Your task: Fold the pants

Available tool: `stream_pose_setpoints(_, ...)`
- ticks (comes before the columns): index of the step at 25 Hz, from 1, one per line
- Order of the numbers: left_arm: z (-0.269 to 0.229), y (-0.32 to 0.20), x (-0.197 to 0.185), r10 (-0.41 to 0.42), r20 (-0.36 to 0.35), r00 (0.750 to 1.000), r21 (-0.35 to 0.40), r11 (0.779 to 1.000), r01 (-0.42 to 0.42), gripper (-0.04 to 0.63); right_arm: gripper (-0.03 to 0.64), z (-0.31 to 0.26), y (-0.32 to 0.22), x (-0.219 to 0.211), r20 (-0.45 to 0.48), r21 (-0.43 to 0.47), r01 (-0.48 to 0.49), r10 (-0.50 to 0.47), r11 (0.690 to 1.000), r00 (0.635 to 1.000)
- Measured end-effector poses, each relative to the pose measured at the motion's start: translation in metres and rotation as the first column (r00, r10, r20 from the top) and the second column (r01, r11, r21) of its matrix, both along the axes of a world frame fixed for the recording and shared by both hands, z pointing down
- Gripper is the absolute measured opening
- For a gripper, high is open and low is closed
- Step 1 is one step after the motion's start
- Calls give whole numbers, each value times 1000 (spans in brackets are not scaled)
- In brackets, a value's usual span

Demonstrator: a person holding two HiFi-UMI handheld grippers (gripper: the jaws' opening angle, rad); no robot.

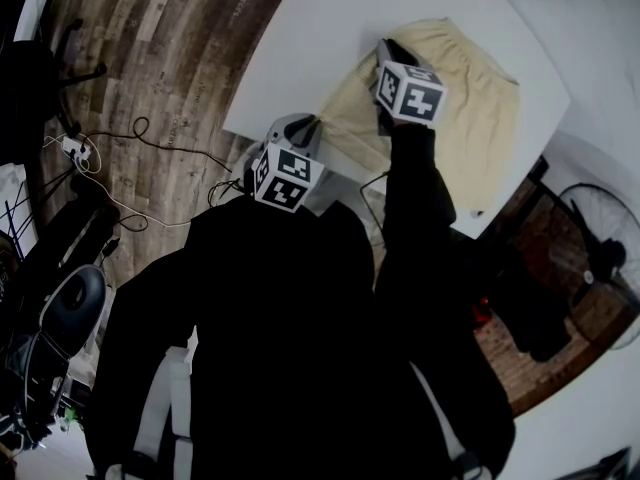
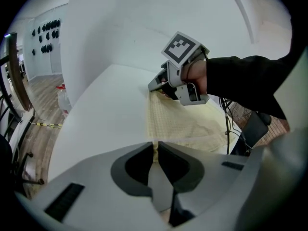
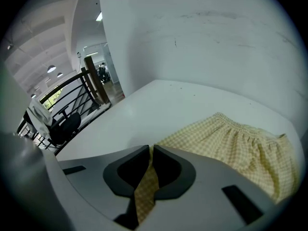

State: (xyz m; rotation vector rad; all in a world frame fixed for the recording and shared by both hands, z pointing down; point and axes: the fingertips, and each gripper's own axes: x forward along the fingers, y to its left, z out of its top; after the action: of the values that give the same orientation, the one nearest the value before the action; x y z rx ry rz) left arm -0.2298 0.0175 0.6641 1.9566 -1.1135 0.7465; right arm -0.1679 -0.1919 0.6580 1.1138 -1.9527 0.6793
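Pinching a strip of the yellow checked pants (image 3: 240, 143), your right tongs (image 3: 150, 150) have both jaws pressed onto the cloth. Your left tongs (image 2: 155, 146) are likewise closed on a thin edge of the same fabric. The pants lie spread on the white counter (image 1: 330, 28), near its front edge, with the gathered waistband on the side away from your right tongs.

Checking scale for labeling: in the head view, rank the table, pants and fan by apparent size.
1. table, largest
2. pants
3. fan, smallest, though it's farther away and partly cut off
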Motion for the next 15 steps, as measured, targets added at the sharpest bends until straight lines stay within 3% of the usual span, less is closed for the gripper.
stream_pose_setpoints(4, -3, -2, 2, -6, -23, 1000, -18, 1000, 6, 20, 11, 1, -1, 0, 10, -9, 9, -9, 1000, 1000)
stream_pose_setpoints(15, -48, 1, 9, -23, -95, 995, 40, 999, 27, 15, 9, -38, 3, 1, 99, 29, -37, 34, 999, 994)
